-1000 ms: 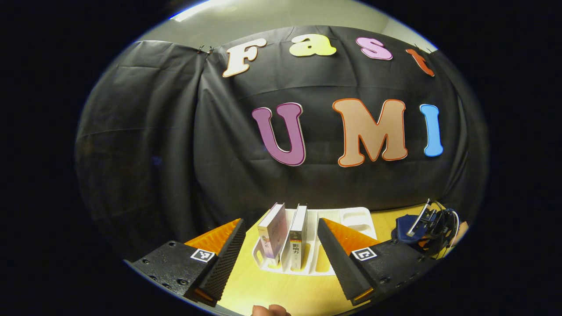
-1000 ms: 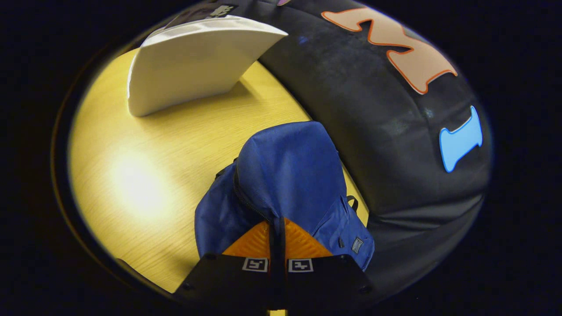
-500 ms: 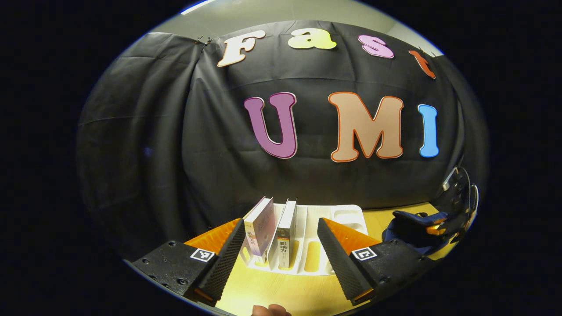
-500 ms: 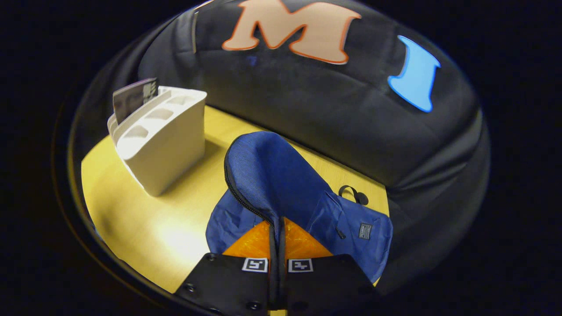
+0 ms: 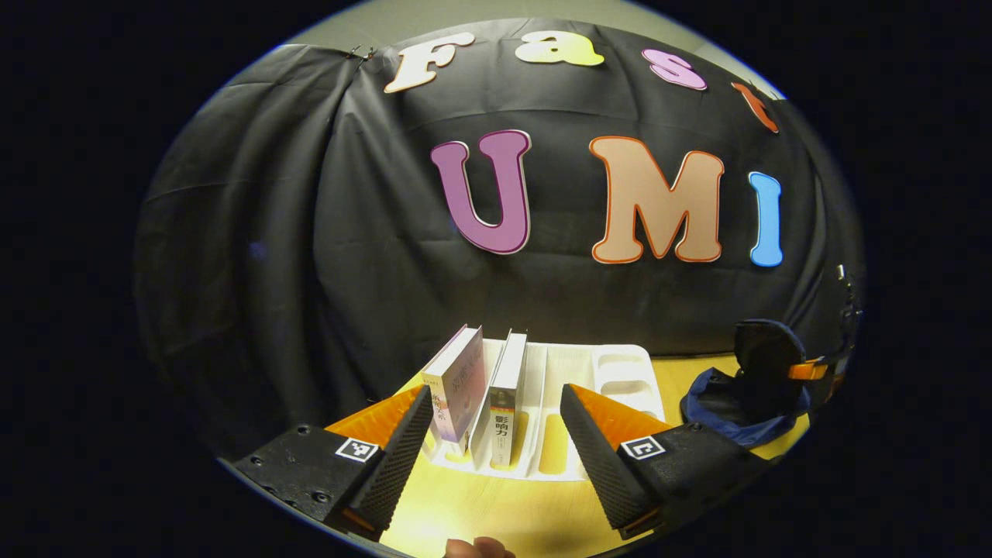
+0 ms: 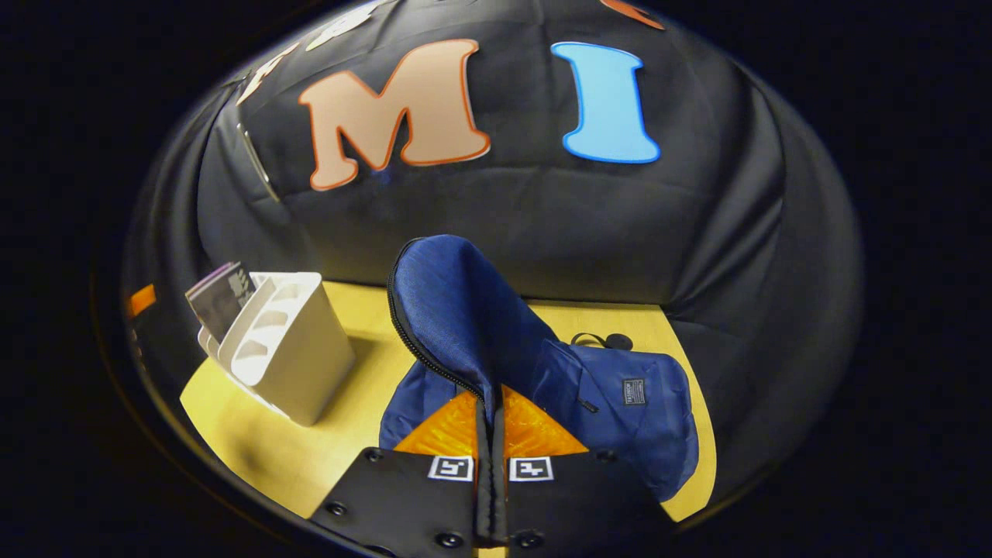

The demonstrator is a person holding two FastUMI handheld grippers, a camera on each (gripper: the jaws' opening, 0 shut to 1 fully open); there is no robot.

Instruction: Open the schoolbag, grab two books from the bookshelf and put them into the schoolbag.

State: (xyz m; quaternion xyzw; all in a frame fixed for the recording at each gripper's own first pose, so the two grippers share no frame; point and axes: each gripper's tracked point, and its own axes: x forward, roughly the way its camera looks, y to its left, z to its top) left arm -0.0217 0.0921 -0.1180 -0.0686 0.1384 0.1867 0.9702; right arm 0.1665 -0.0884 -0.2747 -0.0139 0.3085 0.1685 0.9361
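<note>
Two books (image 5: 457,381) (image 5: 508,391) stand upright in the left slots of a white bookshelf (image 5: 620,370). My left gripper (image 5: 496,392) is open just short of the rack, its fingers on either side of the books without touching them. The blue schoolbag (image 6: 628,403) lies on the table. My right gripper (image 6: 490,399) is shut on the zipper edge of the bag's flap (image 6: 457,302) and holds it raised. In the left gripper view the schoolbag (image 5: 728,411) lies at the far right with its flap up. The bookshelf (image 6: 291,353) stands left of the bag.
Everything rests on a yellow wooden table (image 5: 480,508), which ends at the black cloth wall just behind the bookshelf and bag. A bare strip of table (image 6: 256,442) separates the bookshelf from the bag. A fingertip (image 5: 477,549) of the holding hand peeks in below.
My right gripper has lifted and swung the bag's flap upward, still shut on its edge. The left gripper has edged closer to the books and stayed open.
</note>
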